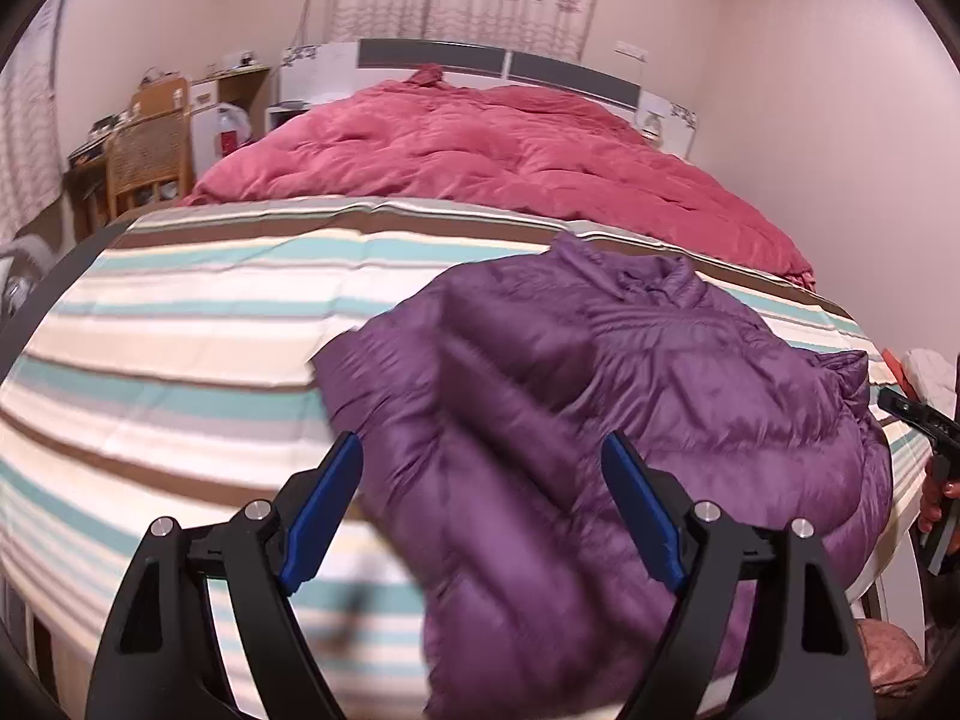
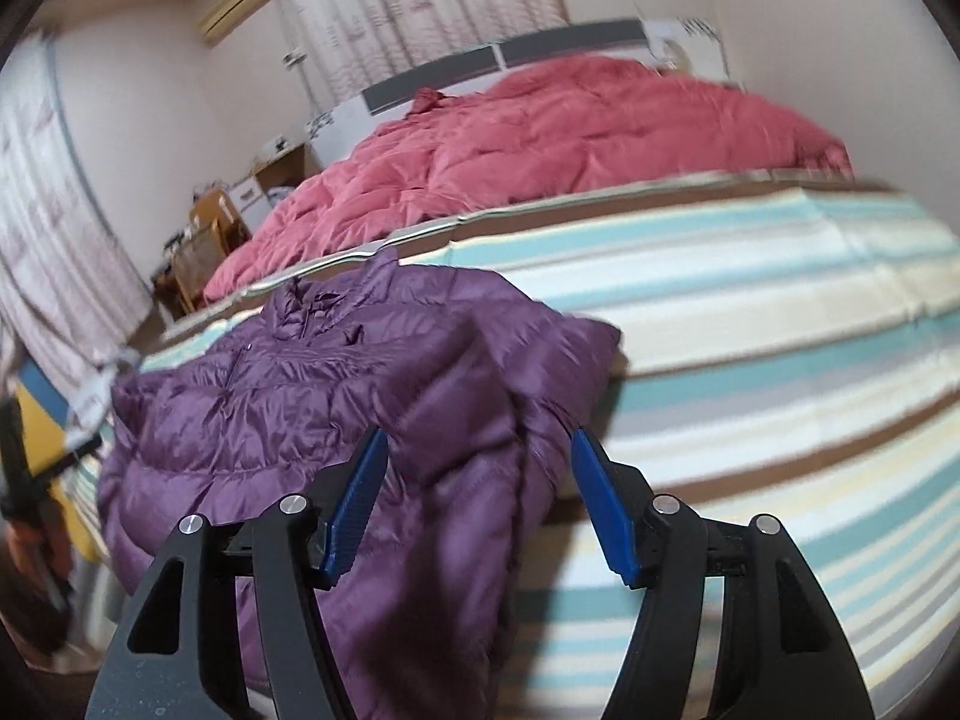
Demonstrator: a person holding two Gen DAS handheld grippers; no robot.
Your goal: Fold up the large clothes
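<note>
A purple quilted down jacket [image 1: 570, 420] lies on the striped bed sheet [image 1: 180, 324] near the foot of the bed, collar toward the red duvet. Its hem hangs over the bed's front edge. My left gripper [image 1: 483, 504] is open, its blue pads spread above the jacket's lower left part, holding nothing. In the right wrist view the jacket [image 2: 336, 396] lies left of centre on the sheet [image 2: 750, 312]. My right gripper [image 2: 477, 498] is open over the jacket's right side, and it also shows at the right edge of the left wrist view [image 1: 924, 426].
A red duvet [image 1: 480, 144] covers the far half of the bed up to the white and grey headboard [image 1: 498, 63]. A wooden chair and desk [image 1: 150, 144] stand left of the bed. Walls and curtains close the room behind.
</note>
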